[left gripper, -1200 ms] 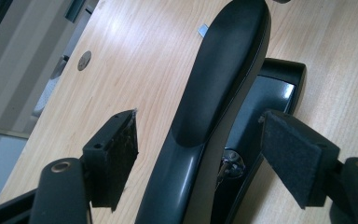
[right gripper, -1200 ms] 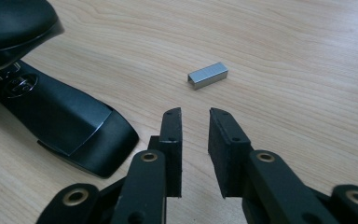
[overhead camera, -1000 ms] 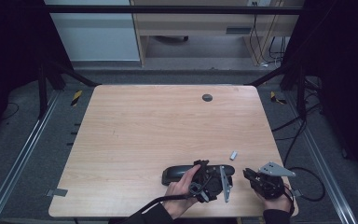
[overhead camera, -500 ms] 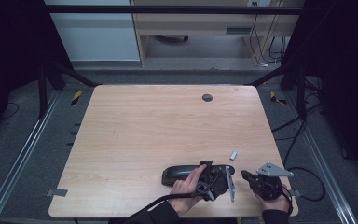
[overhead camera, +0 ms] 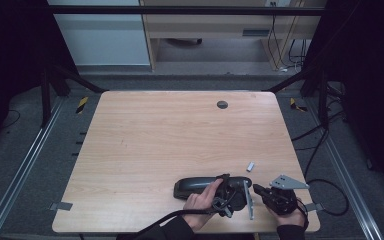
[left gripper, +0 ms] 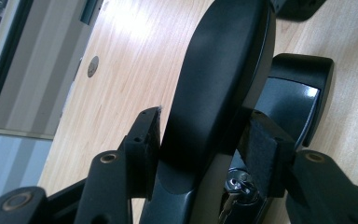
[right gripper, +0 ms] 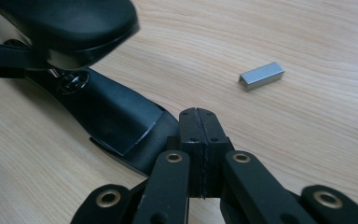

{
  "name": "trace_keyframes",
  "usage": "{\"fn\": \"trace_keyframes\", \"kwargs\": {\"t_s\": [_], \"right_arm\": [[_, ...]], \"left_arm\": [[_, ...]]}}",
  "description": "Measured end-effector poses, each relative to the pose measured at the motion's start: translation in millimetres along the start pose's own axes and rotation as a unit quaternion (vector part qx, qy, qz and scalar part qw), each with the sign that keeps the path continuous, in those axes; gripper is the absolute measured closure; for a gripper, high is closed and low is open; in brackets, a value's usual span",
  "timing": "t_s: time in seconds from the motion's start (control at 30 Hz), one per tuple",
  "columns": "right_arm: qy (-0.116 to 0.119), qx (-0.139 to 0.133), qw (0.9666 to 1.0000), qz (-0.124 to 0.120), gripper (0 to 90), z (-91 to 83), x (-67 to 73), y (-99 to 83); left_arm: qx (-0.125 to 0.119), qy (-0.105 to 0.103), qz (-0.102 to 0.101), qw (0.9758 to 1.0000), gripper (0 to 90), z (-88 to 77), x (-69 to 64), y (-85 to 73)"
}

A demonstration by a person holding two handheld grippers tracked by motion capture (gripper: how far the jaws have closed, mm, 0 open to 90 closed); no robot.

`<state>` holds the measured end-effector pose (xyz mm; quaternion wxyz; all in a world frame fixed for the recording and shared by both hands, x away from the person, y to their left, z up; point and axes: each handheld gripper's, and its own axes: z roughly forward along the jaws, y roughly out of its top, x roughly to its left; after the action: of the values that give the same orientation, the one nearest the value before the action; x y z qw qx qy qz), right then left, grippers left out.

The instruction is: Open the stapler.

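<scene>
Stapler: black stapler (overhead camera: 200, 186) is lying lengthwise near the table's (overhead camera: 145, 145) front edge, right of the middle; its upper arm (left gripper: 219, 70) is standing raised off the base (right gripper: 116, 116)
Left gripper: left gripper (overhead camera: 228, 192) is sitting at the stapler's right end; in the left gripper view its jaws have just been closing, and they are now sitting narrowly either side of the upper arm, both pads seeming to be pressing on it
Right gripper: right gripper (overhead camera: 261, 191) is resting just right of the stapler, by the table's front right corner; its jaws are meeting pad to pad, holding nothing, with the tips just beside the end of the base
Staples: a small silvery block of staples (right gripper: 262, 75) is lying loose on the wood, beyond the right gripper and apart from the stapler
Table: a dark round grommet (overhead camera: 222, 104) is sitting near the far edge
</scene>
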<state>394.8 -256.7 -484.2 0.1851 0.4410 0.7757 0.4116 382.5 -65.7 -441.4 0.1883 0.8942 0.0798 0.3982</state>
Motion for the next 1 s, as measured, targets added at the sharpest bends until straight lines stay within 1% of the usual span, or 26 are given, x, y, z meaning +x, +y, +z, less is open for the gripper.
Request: {"fn": "trace_keyframes", "kwargs": {"t_s": [0.07,0.23,0.27,0.3,0.37,0.57,0.6,0.67,0.83,0.93,1.0], "right_arm": [[0.005,0.002,1.0,0.0,90.0,2.4,2.1,0.4],[0.018,0.01,0.9997,-0.008,90.0,10.2,8.5,1.3],[0.021,0.012,0.9997,-0.005,90.0,10.7,9.7,1.4],[0.024,0.01,0.9996,-0.007,90.0,11.5,9.6,1.5],[0.03,0.013,0.9995,0.003,90.0,12.2,10.5,0.9],[0.037,0.018,0.9991,0.007,90.0,16.0,11.1,-0.3],[0.036,0.018,0.9992,0.001,90.0,16.7,10.9,-0.5],[0.038,0.019,0.9991,0.004,90.0,16.8,11.4,-0.2],[0.038,0.025,0.999,-0.003,90.0,19.5,13.8,-0.1],[0.043,0.028,0.9987,-0.005,90.0,21.5,15.7,0.5],[0.043,0.029,0.9986,-0.008,90.0,22.5,16.8,0.9]], "left_arm": [[0.001,0.001,0.0,1.0,49.6,-0.1,-0.2,0.1],[-0.002,0.006,0.003,1.0,50.2,0.2,-1.8,0.2],[-0.002,0.006,0.003,1.0,50.2,0.2,-1.7,0.2],[-0.003,0.007,0.002,1.0,50.3,0.4,-2.1,0.3],[-0.001,0.009,0.005,0.9999,50.4,0.2,-2.5,0.4],[-0.001,0.01,0.006,0.9999,50.6,0.1,-2.7,0.5],[-0.002,0.01,0.006,0.9999,50.7,0.1,-2.7,0.4],[-0.002,0.01,0.006,0.9999,50.7,0.1,-2.8,0.4],[-0.002,0.013,0.009,0.9999,50.9,-0.1,-3.3,0.4],[-0.001,0.014,0.011,0.9998,51.1,-0.5,-3.1,0.5],[-0.002,0.015,0.01,0.9998,51.3,-1.5,-2.0,0.4]]}}
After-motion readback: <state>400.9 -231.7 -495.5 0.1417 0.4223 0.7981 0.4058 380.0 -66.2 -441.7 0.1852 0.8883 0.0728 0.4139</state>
